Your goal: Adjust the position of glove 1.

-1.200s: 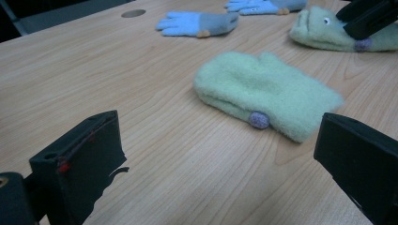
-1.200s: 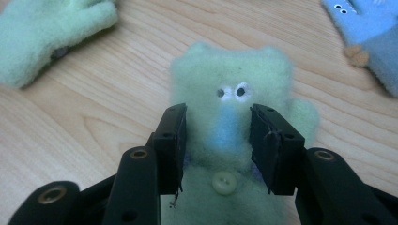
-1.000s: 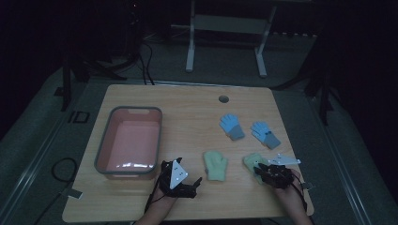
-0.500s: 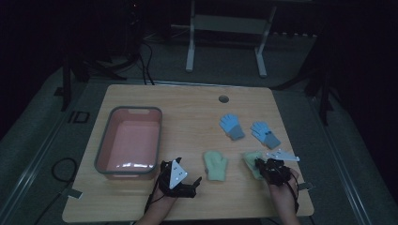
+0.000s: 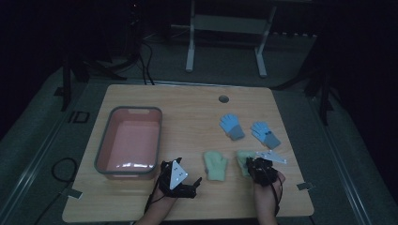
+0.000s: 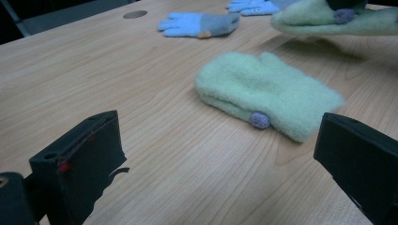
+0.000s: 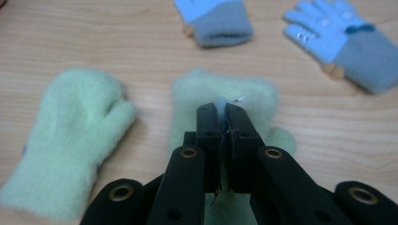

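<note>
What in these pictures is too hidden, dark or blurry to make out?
- High view: the room beyond the table is too dark to read.
- Right gripper view: the gripped green mitten's cuff is hidden behind the right gripper.
- Left gripper view: the far blue glove is cut off by the top edge.

- A wooden table (image 5: 141, 101) stands in a dark room.
- A pink tub (image 5: 129, 142) sits on its left side.
- Two blue gloves (image 5: 232, 126) (image 5: 265, 134) lie side by side on the right.
- A green mitten (image 5: 216, 165) lies near the front edge.
- The left gripper (image 5: 180, 182) rests just in front of the tub.
- The right gripper (image 5: 256, 165) is on top of another green mitten (image 5: 242, 158).
</note>
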Available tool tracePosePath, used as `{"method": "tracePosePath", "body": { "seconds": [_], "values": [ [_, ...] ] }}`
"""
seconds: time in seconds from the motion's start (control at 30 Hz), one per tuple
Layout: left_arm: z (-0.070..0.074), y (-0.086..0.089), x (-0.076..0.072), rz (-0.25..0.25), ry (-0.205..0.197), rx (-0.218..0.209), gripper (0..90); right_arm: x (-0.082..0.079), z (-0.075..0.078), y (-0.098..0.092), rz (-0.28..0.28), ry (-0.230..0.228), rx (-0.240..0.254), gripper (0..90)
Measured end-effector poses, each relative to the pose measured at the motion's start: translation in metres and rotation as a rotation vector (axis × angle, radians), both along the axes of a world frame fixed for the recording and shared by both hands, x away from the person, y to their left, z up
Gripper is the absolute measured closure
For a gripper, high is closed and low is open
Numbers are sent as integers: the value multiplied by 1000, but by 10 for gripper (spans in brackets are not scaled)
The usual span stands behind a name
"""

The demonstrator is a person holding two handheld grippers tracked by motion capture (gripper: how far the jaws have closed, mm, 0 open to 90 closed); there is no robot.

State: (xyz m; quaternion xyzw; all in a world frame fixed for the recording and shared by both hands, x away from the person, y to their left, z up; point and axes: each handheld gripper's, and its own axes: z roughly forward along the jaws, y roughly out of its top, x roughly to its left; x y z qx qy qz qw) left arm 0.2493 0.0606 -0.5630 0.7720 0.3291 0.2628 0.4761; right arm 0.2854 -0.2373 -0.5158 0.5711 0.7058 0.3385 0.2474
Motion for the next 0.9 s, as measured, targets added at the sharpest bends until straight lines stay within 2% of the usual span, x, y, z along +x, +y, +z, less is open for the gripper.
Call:
{"method": "tracePosePath", "body": {
  "seconds": [0.07, 0.23, 0.43, 0.53, 0.6, 0.73, 0.83, 0.9],
  "values": [
    [0, 0, 0, -1, 2, 0, 19, 1, 0, 3, -10, -11, -10, 857],
    [0, 0, 0, -3, 2, 1, 18, 9, -6, 11, 5, -2, -13, 856],
    [0, 0, 0, -4, 3, 0, 19, 12, -19, 16, 15, 30, -21, 848],
    [0, 0, 0, -6, 1, 2, 19, 12, -29, 20, 27, 48, -29, 784],
    [0, -1, 0, -7, 1, 2, 19, 12, -32, 20, 31, 38, -27, 760],
    [0, -1, 0, -9, 2, 3, 19, 13, -31, 19, 48, 42, -24, 718],
    [0, -1, 0, -11, 3, 2, 19, 11, -27, 18, 70, 33, -23, 636],
    [0, -1, 0, -10, 3, 4, 18, 11, -23, 17, 111, 31, -29, 594]
  ]
}}
